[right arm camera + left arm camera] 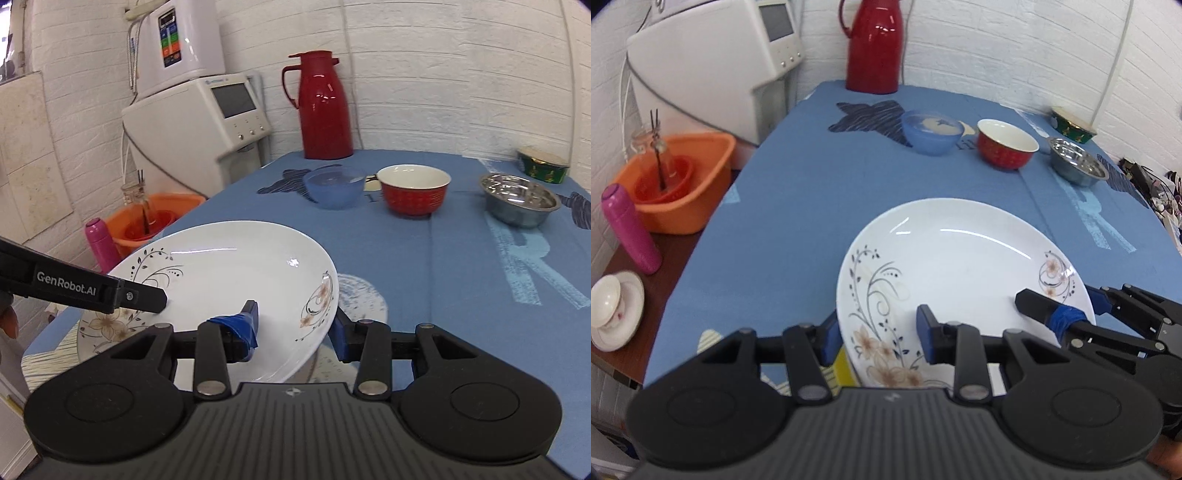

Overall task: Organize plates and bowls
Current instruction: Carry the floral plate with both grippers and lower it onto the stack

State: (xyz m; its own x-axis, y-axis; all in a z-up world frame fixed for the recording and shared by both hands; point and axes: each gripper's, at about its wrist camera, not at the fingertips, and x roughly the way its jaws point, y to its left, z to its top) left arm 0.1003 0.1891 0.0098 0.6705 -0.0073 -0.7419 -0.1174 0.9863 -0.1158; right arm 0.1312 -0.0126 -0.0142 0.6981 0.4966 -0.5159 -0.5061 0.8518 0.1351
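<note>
Both grippers are on the one white floral plate (960, 266) right now. Left gripper (879, 332) sits wide apart, straddling the plate's near-left rim: its left finger is outside the edge, its right finger over the plate's face, and whether the pads actually press the china I cannot tell. Right gripper (295, 325) is just as wide, one blue-taped finger over the plate's inside, the other beyond the right rim, so the rim runs through the gap; grip contact there is also unclear.

Count time: one plate in play, and in the right wrist view a second floral rim (99, 332) peeks out beneath it at the left, though I can't be sure it is a separate plate. Four bowls line the far side of the blue tablecloth (775, 221): a blue translucent bowl (931, 133), a red bowl (1006, 147) with a white inside, a steel bowl (1076, 166), and a green patterned bowl (1071, 123) at the far right edge. They stand apart from each other, all upright, mouths up.

The plate is at the near edge of the table, face up. From the right wrist it looks tilted, right rim raised off the cloth. It is round, so no long axis to call.

Elsewhere: one red thermos jug (873, 44) at the back, one orange basin (683, 184), one pink bottle (631, 229), one cup on a saucer (613, 310).
</note>
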